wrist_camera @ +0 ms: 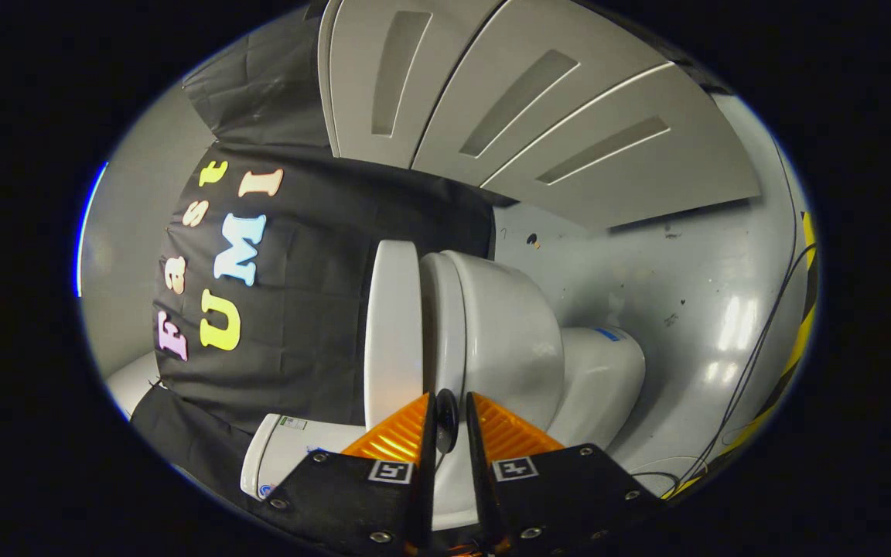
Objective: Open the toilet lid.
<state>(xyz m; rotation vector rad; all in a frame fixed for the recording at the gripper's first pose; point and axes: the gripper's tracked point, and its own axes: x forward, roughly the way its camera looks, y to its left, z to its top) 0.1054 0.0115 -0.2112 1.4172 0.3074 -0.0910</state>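
In the gripper view the whole scene is rolled on its side, so the floor (693,309) runs up one flank and the booth's black cloth wall (314,309) up the other. The gripper (446,422) points at a white toilet (507,340), and its two fingers are drawn close together with only a narrow slot between them. A small dark rounded piece sits in that slot; what it is cannot be told, nor whether both fingers press on anything.

The toilet lid (393,325) stands just ahead of the fingertips as a flat white slab, swung away from the seat ring (442,325) with a thin gap between the two. Its far face lies toward the cistern (291,456), which shows beside the fingers. Beyond the bowl, the pedestal (604,379) meets the floor, and thin cables (755,363) trail across it.

Judging by how the lid sits, the opening looks largely done: it is off the seat and close to upright. What seems left is settling it back against the cistern and drawing the gripper clear.
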